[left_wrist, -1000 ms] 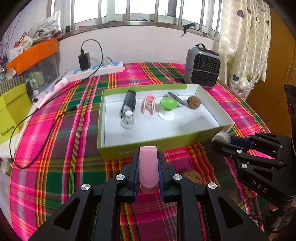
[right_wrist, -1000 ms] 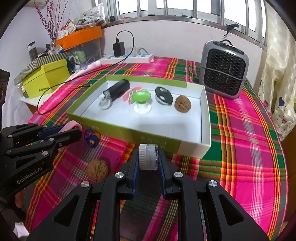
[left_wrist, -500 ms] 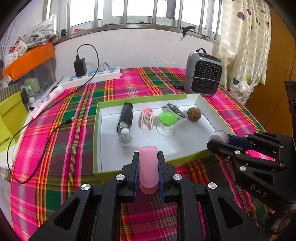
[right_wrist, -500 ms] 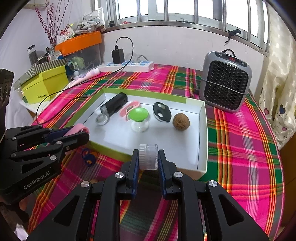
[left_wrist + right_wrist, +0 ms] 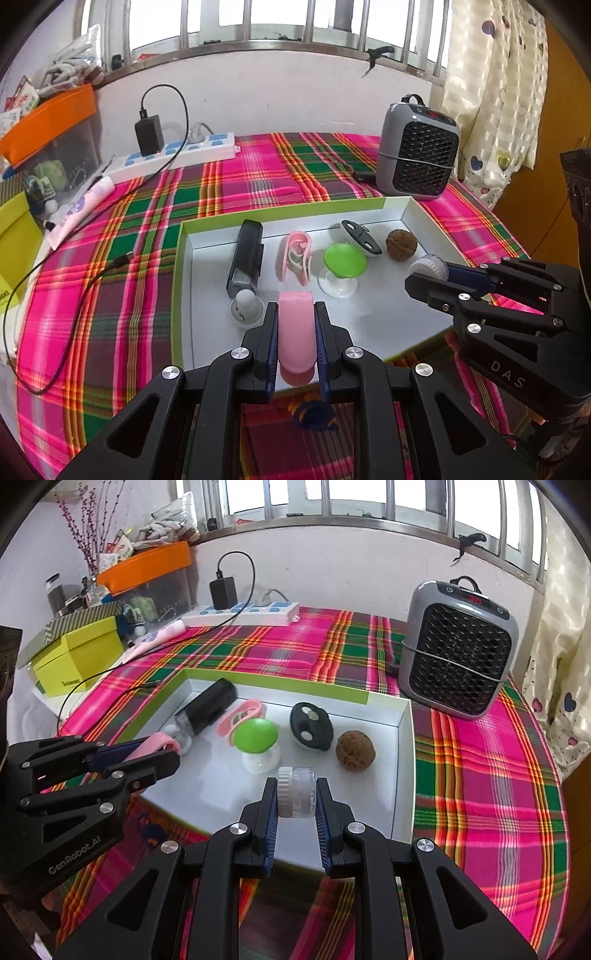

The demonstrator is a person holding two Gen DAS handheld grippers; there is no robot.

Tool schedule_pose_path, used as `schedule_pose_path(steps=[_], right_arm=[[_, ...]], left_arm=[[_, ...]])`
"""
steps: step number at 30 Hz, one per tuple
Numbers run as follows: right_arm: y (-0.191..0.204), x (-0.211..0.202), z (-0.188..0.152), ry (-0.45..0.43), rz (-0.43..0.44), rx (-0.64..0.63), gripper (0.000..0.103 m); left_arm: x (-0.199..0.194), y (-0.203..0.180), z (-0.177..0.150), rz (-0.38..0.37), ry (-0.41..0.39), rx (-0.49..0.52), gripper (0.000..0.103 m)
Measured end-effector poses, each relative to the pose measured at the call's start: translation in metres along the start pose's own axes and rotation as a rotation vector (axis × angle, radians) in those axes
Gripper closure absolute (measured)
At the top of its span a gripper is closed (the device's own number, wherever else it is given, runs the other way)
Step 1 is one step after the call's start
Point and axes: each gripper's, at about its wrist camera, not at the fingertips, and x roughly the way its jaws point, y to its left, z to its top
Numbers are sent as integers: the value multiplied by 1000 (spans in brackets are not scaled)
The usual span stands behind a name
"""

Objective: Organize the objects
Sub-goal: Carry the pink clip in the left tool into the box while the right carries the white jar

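My left gripper point(image 5: 295, 325) is shut on a pink clip point(image 5: 296, 332), held above the near left part of the green-rimmed white box point(image 5: 280, 216). My right gripper point(image 5: 296, 794) is shut on a small clear jar with a white lid point(image 5: 297, 792), held over the box's near right part point(image 5: 404, 775). Inside the box lie a black device point(image 5: 245, 254), a pink clip point(image 5: 295, 254), a green suction holder point(image 5: 343, 264), a black oval piece point(image 5: 360, 236) and a walnut point(image 5: 401, 244). Each gripper shows in the other's view: the right gripper point(image 5: 430, 269), the left gripper point(image 5: 162, 747).
A grey heater point(image 5: 458, 653) stands behind the box at the right. A white power strip point(image 5: 173, 155) with a charger and cable lies at the back left. A yellow box point(image 5: 79, 653) and an orange bin point(image 5: 144, 566) stand left. A blue item point(image 5: 314, 415) lies on the cloth below my left gripper.
Both grippers have moved forward from in front of the box to over its near part, still holding the pink clip and the jar. The walnut on the cloth has dropped out of view.
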Motion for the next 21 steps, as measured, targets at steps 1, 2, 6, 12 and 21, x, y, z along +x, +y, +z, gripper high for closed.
schedule_pose_path(steps=[1, 2, 6, 12, 21], right_arm=[[-1, 3, 1, 5, -4, -2, 83], [-1, 5, 2, 9, -6, -2, 83], [-4, 14, 5, 23, -10, -3, 83], [-8, 24, 7, 38, -8, 4, 83], [-7, 37, 9, 61, -17, -2, 83]], left_arm=[[2, 0, 1, 0, 1, 0, 87], [5, 1, 2, 3, 6, -3, 87], [16, 3, 7, 5, 18, -2, 87], [27, 4, 11, 14, 36, -1, 87], [42, 6, 12, 20, 64, 0, 87]])
